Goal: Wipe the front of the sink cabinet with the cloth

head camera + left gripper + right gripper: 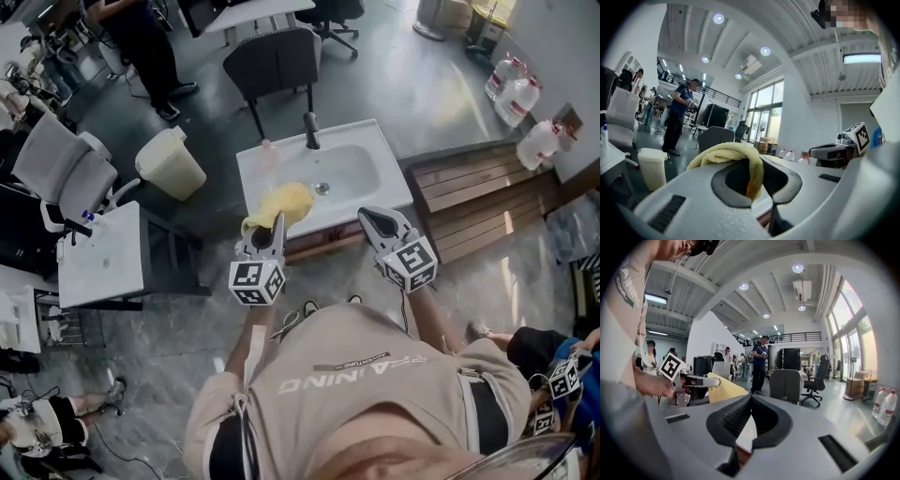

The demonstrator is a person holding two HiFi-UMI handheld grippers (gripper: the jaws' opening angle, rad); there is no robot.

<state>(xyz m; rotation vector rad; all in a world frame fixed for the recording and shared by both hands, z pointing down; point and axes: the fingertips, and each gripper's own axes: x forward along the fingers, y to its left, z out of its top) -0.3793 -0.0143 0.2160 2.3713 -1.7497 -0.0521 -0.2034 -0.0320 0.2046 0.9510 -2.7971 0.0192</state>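
Holding the cloth point(281, 202) pinched tight between its closed jaws, the left gripper point(278, 220) hangs over the sink's point(389, 164) front left edge. The right gripper point(373, 217) hovers over the front right edge, jaws together on nothing. The cabinet point(323, 242) front shows just under the rim.

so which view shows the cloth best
The head view: the whole cloth shows, bunched in the left gripper. The left gripper view has it pinched close up, partly hidden by the jaws; the right gripper view catches only one yellow corner.
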